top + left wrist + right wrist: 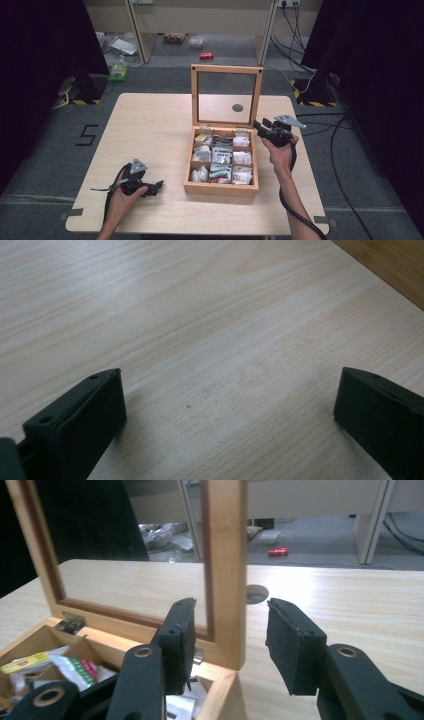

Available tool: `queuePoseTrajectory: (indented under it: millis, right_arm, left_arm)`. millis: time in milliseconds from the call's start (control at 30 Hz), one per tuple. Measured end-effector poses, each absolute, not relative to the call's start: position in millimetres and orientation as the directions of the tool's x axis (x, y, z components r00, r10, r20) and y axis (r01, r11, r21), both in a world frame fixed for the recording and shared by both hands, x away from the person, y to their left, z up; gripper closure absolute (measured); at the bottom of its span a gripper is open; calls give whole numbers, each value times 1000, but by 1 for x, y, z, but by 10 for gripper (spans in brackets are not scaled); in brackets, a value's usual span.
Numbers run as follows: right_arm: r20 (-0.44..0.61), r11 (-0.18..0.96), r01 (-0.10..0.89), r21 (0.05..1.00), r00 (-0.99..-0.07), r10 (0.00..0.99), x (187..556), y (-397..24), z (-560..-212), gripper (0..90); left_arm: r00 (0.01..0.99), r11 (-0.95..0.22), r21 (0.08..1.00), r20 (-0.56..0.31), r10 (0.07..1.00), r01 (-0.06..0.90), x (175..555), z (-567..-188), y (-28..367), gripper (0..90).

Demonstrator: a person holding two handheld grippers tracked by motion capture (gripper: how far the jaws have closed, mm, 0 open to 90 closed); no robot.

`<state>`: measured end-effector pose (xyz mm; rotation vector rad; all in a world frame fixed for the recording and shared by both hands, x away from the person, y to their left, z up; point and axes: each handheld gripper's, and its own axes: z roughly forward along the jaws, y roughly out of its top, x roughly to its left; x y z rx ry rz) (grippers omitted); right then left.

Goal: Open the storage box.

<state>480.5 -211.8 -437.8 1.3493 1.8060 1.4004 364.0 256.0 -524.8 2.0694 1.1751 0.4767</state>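
A wooden compartment box stands mid-table, with several tea packets inside. Its glass-paned lid stands upright at the back. My right gripper is at the lid's right side, level with the hinge. In the right gripper view its jaws straddle the lid's right frame post, with gaps on both sides, so it is open. My left gripper rests low on the table left of the box; its jaws are wide apart over bare wood, open and empty. A corner of the box lies ahead of it.
A round cable hole sits in the table behind the lid. Beyond the table's far edge, the floor holds a red can and clutter. Cables run along the floor to the right. The table's left half is bare wood.
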Motion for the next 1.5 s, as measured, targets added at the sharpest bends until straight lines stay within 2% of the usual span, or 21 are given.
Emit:
queuePoseTrajectory:
  millis: [600,733,1000,1500]
  right_arm:
    - [183,98,465,880,-521,834,456,-211,-425,462]
    - [212,98,493,865,-536,817,455,-212,-426,433]
    - [191,136,492,860,-558,808,449,-209,-425,397]
    - [123,248,475,845,-622,773,429,-201,-421,422]
  left_arm:
    - [521,-343,726,-24,853,596,364,-525,256,0]
    - [521,-344,726,-24,853,596,364,-525,256,0]
    - [521,-343,726,-24,853,596,364,-525,256,0]
    - [522,-345,725,-23,853,596,364,-525,256,0]
